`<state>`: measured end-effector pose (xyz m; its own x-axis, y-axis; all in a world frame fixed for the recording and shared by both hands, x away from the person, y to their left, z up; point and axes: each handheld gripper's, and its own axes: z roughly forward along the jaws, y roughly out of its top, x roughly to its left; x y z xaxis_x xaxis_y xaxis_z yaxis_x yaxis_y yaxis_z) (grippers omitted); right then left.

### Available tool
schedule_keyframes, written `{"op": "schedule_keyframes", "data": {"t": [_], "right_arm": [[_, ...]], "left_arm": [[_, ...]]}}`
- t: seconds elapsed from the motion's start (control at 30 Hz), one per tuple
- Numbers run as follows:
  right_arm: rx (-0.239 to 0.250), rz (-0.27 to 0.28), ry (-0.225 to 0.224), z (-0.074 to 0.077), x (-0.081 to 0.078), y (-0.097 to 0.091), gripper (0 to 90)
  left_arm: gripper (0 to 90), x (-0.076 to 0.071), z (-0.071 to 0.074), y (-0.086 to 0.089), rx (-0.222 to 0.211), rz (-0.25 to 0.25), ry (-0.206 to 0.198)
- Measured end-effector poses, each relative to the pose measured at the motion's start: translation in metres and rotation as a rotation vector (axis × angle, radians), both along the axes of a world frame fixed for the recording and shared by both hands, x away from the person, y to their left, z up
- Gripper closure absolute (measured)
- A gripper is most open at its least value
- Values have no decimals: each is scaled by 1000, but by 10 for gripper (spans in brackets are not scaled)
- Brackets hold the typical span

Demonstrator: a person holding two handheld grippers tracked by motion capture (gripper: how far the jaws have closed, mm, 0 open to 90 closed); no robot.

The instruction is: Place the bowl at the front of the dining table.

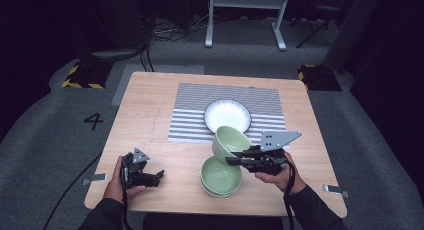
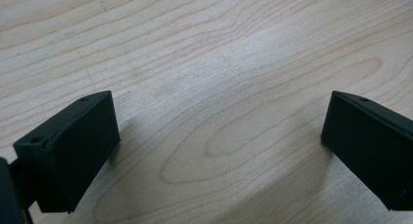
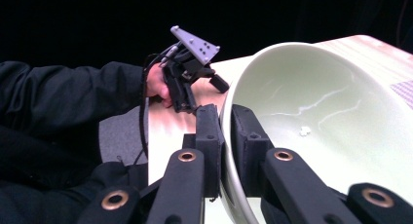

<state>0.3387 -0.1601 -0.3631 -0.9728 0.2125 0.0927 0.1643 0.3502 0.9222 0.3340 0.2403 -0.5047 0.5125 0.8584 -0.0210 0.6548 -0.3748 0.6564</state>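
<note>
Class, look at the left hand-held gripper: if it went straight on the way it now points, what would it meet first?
Probably the wooden table: the left hand-held gripper looks down onto bare wood between its open jaws, with nothing else ahead, though depth is unclear.

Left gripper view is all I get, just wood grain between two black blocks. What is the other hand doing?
Observer: The right gripper is shut on the rim of a tilted green bowl, lifted off the table.
Operator: Anything underneath it?
Observer: Yes, a stack of green bowls sits just below.
Operator: And further back?
Observer: A white plate rests on a striped placemat.
</note>
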Motion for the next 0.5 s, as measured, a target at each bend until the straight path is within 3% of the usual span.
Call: {"op": "schedule_keyframes", "data": {"t": [0.5], "right_arm": [[-9, -65, -8, 7, 12, -5, 830]], "left_arm": [[4, 0, 0, 0, -1, 1, 0]]}}
